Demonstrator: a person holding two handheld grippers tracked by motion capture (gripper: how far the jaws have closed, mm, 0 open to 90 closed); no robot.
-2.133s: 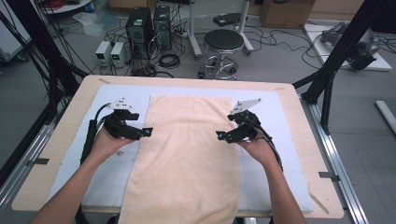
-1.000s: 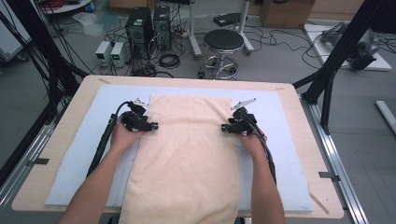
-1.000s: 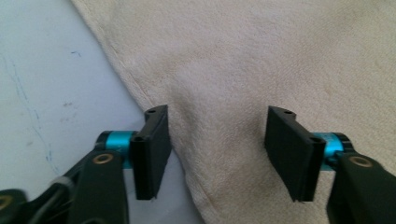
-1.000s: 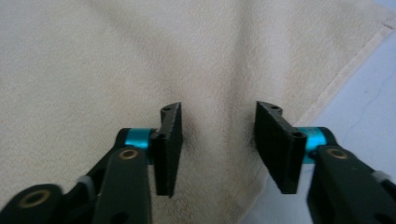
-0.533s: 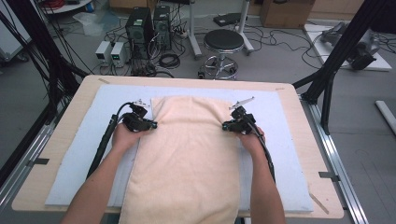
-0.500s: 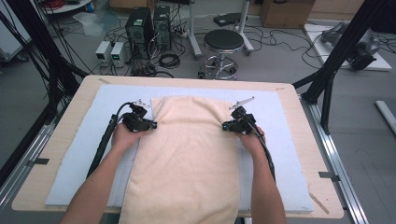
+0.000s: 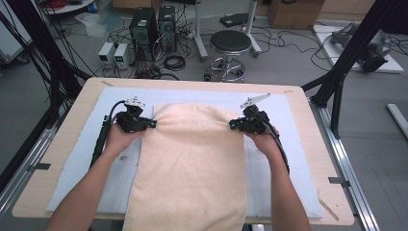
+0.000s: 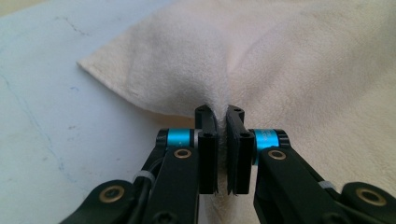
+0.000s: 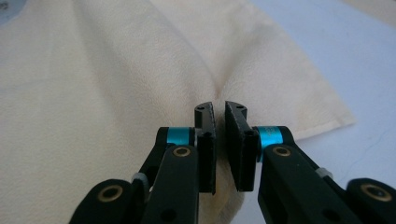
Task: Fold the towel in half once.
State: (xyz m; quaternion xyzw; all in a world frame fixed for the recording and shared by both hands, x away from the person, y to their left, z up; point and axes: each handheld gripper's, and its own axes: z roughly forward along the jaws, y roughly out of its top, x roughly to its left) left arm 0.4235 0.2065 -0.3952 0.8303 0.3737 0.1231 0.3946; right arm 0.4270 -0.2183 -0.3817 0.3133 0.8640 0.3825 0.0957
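Note:
A cream towel (image 7: 192, 163) lies lengthwise on the white mat (image 7: 77, 163), its near end hanging over the table's front edge. My left gripper (image 7: 153, 123) is shut on the towel's left side edge near the far corner; its jaws have just closed, and in the left gripper view the left gripper (image 8: 221, 116) pinches a fold of towel (image 8: 289, 70). My right gripper (image 7: 232, 124) is shut on the opposite side edge, its jaws also just closed; the right gripper view shows the right gripper (image 9: 219, 112) pinching the towel (image 9: 93, 93). The pinched edges are lifted slightly off the mat.
The wooden table (image 7: 48, 159) carries the mat. Behind it on the floor stand a round stool (image 7: 230, 43), computer cases (image 7: 154, 29) and tangled cables. Black frame posts (image 7: 346, 62) rise at the right and left.
Both grippers closed on the towel's side edges and rose a little, pulling the far corners up and inward; the far end now looks narrower and puckered.

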